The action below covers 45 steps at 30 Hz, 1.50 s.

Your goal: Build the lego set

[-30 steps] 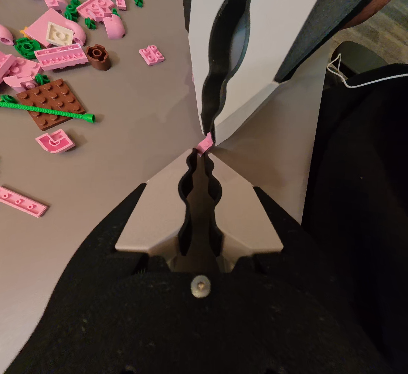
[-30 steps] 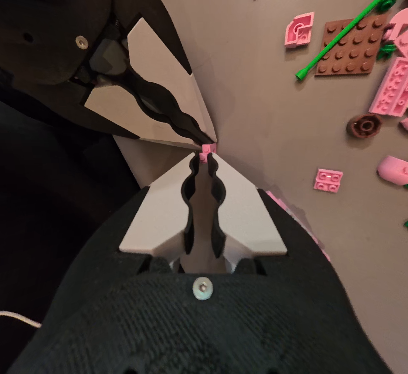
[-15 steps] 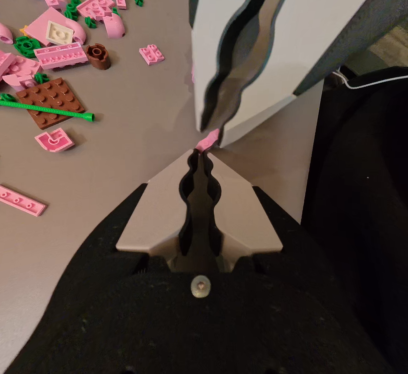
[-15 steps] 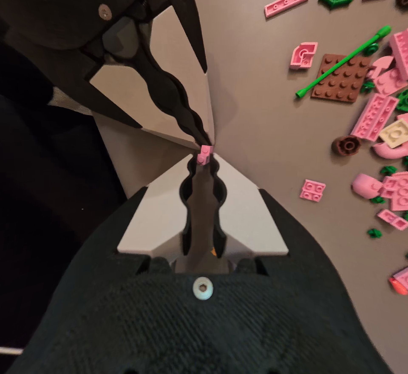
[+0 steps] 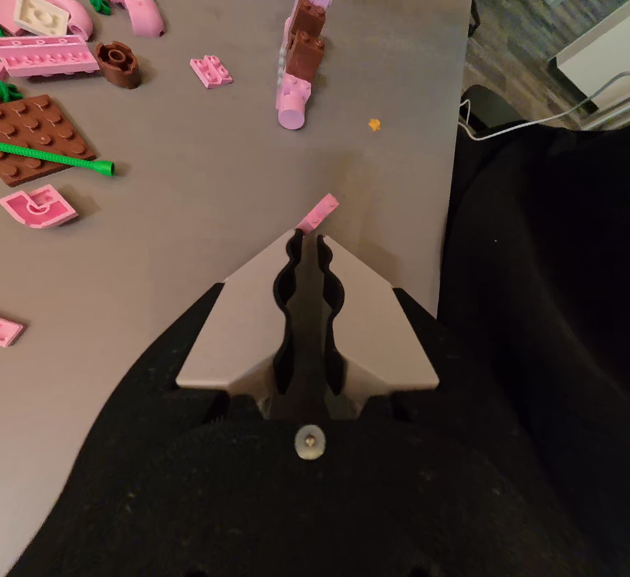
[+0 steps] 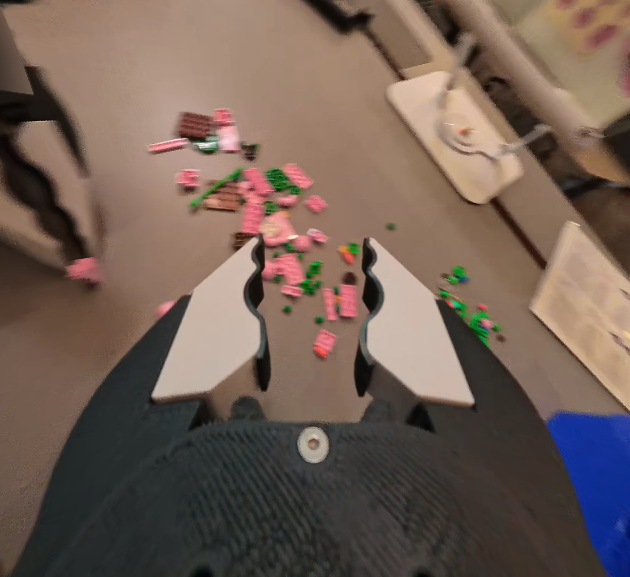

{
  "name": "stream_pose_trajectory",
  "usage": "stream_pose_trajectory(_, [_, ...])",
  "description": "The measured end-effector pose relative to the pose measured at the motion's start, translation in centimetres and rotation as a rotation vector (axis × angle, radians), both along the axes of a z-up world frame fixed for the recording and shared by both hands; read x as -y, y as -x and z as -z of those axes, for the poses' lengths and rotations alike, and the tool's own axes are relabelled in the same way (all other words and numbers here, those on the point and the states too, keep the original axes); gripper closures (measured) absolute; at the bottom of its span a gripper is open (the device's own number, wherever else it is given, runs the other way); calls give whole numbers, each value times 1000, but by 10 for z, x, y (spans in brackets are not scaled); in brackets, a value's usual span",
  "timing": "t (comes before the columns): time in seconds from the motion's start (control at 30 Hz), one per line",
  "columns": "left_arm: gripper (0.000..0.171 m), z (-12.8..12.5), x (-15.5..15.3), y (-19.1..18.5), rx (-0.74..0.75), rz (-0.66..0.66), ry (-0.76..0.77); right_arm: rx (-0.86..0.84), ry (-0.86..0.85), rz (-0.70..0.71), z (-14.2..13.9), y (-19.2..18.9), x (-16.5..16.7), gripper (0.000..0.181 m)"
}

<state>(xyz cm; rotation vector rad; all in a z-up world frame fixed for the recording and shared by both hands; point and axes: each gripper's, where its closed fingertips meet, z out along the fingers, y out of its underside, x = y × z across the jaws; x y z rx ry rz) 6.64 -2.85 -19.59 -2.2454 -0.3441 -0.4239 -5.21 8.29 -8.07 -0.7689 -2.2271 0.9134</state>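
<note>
Two grippers now apart: right gripper (image 6: 312,247) withdrawn, jaws released; left gripper (image 5: 308,236) jaws grasping pink piece (image 5: 318,214), near pink-brown assembly (image 5: 303,49).

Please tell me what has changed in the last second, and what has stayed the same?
The right gripper let go of the small pink piece, opened and drew away; it no longer shows in the left wrist view, which uncovers a pink and brown assembly. The left gripper still pinches the piece. The loose bricks on the table did not move.
</note>
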Motion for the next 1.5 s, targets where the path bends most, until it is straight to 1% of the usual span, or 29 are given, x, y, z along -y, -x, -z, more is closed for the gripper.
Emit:
stream_pose_trajectory(0.07, [165,0,0,-1,7,6,0,-32,39,143,-2,25,-38,124])
stream_pose_trajectory(0.1, [166,0,0,-1,13,8,0,3,59,209,2,34,-53,120])
stream_pose_trajectory(0.13, [168,1,0,-1,20,8,2,78,68,255,11,39,-63,118])
stream_pose_trajectory(0.2, [169,1,0,-1,24,4,2,205,79,298,23,49,-72,118])
stream_pose_trajectory(0.23, [170,1,0,-1,23,4,2,217,92,315,24,57,-76,117])
stream_pose_trajectory(0.3, [169,0,0,0,22,2,1,189,129,352,23,78,-84,120])
stream_pose_trajectory(0.37, [169,0,0,1,16,-9,-2,155,156,411,23,105,-100,112])
stream_pose_trajectory(0.4, [170,-1,0,2,13,-12,-6,149,193,452,24,119,-109,109])
stream_pose_trajectory(0.47, [171,-4,0,3,10,-16,-24,176,319,542,30,143,-128,109])
stream_pose_trajectory(0.53, [171,-8,1,5,9,-27,-53,231,440,619,42,157,-142,116])
stream_pose_trajectory(0.6, [171,-14,1,8,16,-46,-90,262,505,689,60,161,-154,121])
stream_pose_trajectory(0.67, [171,-21,2,12,35,-66,-138,267,488,744,77,158,-165,130])
stream_pose_trajectory(0.73, [171,-29,4,16,63,-84,-197,240,432,792,84,155,-180,136])
stream_pose_trajectory(0.87, [171,-43,8,23,129,-119,-304,250,403,822,86,150,-190,154])
stream_pose_trajectory(1.0, [171,-49,10,27,175,-136,-355,260,337,856,92,149,-202,153])
stream_pose_trajectory(1.2, [171,-47,9,26,178,-131,-339,310,330,870,108,154,-208,152])
stream_pose_trajectory(1.3, [171,-46,9,27,182,-133,-337,327,313,862,115,153,-209,158])
stream_pose_trajectory(1.37, [171,-47,9,27,184,-134,-339,314,323,849,113,153,-208,171])
stream_pose_trajectory(1.5, [171,-47,9,27,183,-133,-345,243,395,772,94,152,-192,172])
